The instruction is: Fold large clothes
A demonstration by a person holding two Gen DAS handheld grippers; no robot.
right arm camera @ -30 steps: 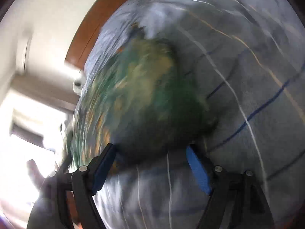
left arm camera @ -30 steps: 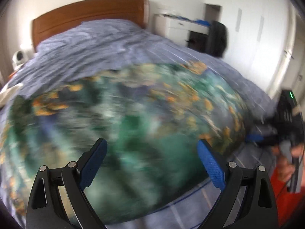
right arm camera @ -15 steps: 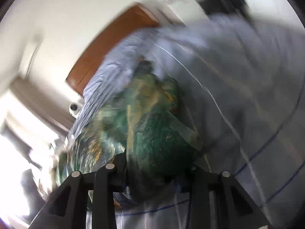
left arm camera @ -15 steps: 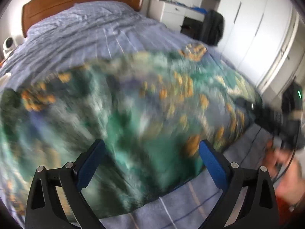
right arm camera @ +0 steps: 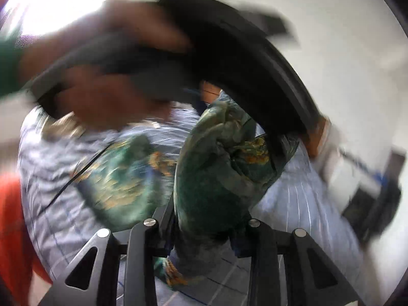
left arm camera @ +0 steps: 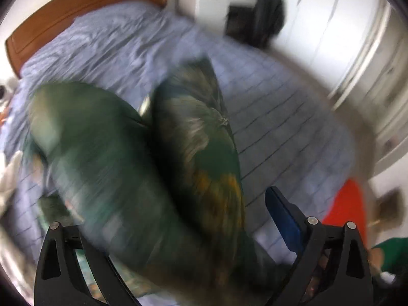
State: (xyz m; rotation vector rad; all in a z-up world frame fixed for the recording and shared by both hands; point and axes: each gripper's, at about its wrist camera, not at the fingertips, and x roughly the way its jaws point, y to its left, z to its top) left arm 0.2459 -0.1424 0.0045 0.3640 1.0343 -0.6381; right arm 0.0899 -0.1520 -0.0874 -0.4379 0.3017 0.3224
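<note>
Two claws on one garment. Right claw (right arm camera: 201,232): jaws drawn close, pinching a bunched wad of the green patterned garment (right arm camera: 216,173) between the pads; cloth rises from the jaws toward the camera's upper field. Left claw (left arm camera: 183,219): jaws wide apart; the right blue pad is visible and bare, the left pad is hidden behind draped cloth. Fabric hangs across the gap, but I cannot confirm a grip; reads as not closed on anything.

Garment position: lifted off the bed (left arm camera: 280,117) for the most part, hanging over the bed's near edge, with a loose portion trailing on the striped cover on the left-hand side of the right-wrist view. Heavy motion blur in both views.

Orientation: in the left-wrist view, the garment (left arm camera: 153,168) forms two long lobes, long axis running from the claw away toward the headboard (left arm camera: 76,15), tilted slightly. Which end is collar or hem: cannot tell.

Judgement, step in hand: carrying a held edge over to make a fold. To do it well, keep the right pinch firm, take a second corner with the left before lowering, hold the edge taut and level, and lay it flat.
</note>
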